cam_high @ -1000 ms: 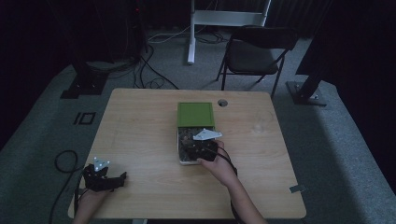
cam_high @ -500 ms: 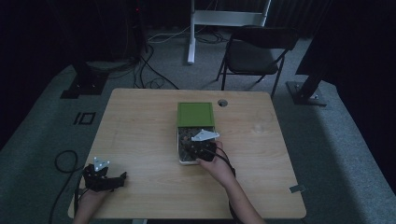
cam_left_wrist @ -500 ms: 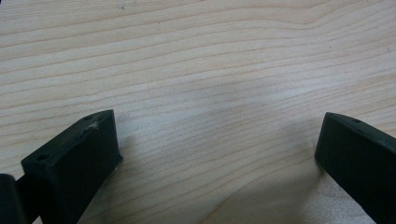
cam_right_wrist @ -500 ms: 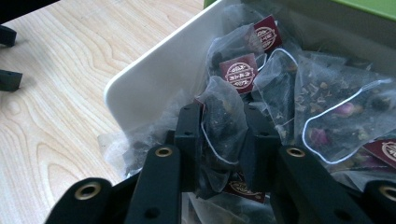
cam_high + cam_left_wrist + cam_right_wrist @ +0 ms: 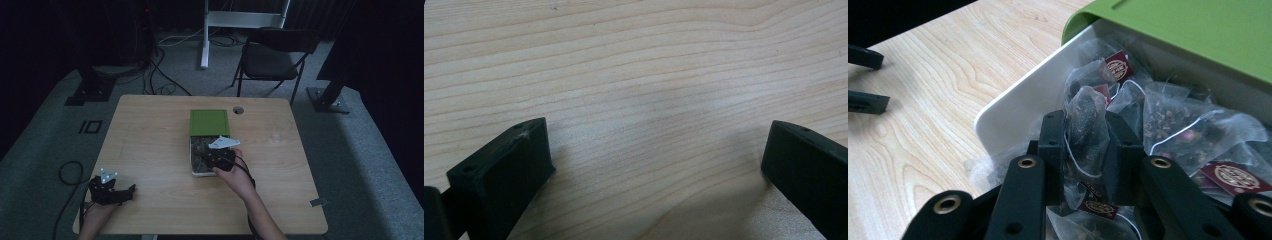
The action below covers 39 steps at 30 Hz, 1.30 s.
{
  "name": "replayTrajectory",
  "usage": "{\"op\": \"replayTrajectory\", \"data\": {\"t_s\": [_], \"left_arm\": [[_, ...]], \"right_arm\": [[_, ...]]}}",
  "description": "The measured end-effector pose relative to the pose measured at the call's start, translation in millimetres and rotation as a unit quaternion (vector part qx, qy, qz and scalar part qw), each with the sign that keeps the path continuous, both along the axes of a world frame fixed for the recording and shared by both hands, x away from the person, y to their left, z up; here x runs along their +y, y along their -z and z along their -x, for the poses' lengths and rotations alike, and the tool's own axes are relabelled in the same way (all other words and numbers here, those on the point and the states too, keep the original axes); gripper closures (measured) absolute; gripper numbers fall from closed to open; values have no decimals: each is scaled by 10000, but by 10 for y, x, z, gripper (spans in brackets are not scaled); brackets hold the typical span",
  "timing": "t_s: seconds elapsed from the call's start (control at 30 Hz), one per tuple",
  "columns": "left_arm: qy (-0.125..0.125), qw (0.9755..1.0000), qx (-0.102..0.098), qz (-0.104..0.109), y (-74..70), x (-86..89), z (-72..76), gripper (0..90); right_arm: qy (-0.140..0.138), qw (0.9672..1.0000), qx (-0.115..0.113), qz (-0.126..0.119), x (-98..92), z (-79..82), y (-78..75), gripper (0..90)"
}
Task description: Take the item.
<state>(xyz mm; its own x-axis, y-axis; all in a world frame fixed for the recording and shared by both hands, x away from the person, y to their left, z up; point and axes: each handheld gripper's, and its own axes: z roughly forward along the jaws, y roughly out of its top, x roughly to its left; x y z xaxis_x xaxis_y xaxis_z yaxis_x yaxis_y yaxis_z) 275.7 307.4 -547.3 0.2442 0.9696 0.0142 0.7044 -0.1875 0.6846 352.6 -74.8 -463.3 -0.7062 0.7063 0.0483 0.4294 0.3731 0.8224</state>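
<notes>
Gripping is the step you are in: your right gripper (image 5: 1087, 150) has its two black jaws clenched on one translucent mesh tea bag full of dark leaves (image 5: 1087, 122), the pads pressing its sides, and those jaws have just been closing onto it. The tea bag stands upright between them, its white string looping down past the lower pad. It is not yet lifted, I judge; it sits among the other tea bags with dark red paper tags (image 5: 1193, 125), inside the white rectangular box (image 5: 1013, 107).

Take that white box as your landmark. In the high view your right gripper (image 5: 220, 157) is over its near, open half, while the green sliding lid (image 5: 209, 121) covers its far half. Your left gripper (image 5: 111, 191) rests well to the left of the box and nearer to you, close to the near edge of the light wooden table (image 5: 150, 135). Its jaws stand wide apart over bare wood in the left gripper view, grasping nothing.

So far the box is open and one tea bag is caught. What is left, as I read it, is to raise it clear of the others without dragging a neighbour by its string, then carry it out. Beyond the table stands a dark folding chair (image 5: 272, 57) on the grey floor.
</notes>
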Motion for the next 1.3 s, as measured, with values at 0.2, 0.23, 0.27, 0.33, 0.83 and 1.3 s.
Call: {"op": "replayTrajectory", "data": {"t_s": [0.2, 0.23, 0.27, 0.33, 0.83, 1.3], "left_arm": [[-10, 10000, -7, 9, 1, -2, 0, 2], [-1, 10000, 0, 0, 0, 0, 0, 2], [-1, 10000, -1, 1, 0, 0, 0, 2], [-1, 10000, 0, 0, 0, 0, 0, 2], [1, 10000, -1, -1, 0, 0, 0, 2], [0, 10000, -2, -1, 0, 0, 0, 2]], "right_arm": [[-12, 10000, -50, -66, -62, 28, -81, 741], [-8, 9999, -59, -82, -73, 31, -94, 741], [-8, 9999, -62, -109, -86, 33, -109, 741], [-14, 9998, -93, -156, -110, 37, -141, 742], [58, 9992, -228, -336, -300, 52, -349, 744], [270, 9982, -311, -427, -590, 33, -450, 745]]}}
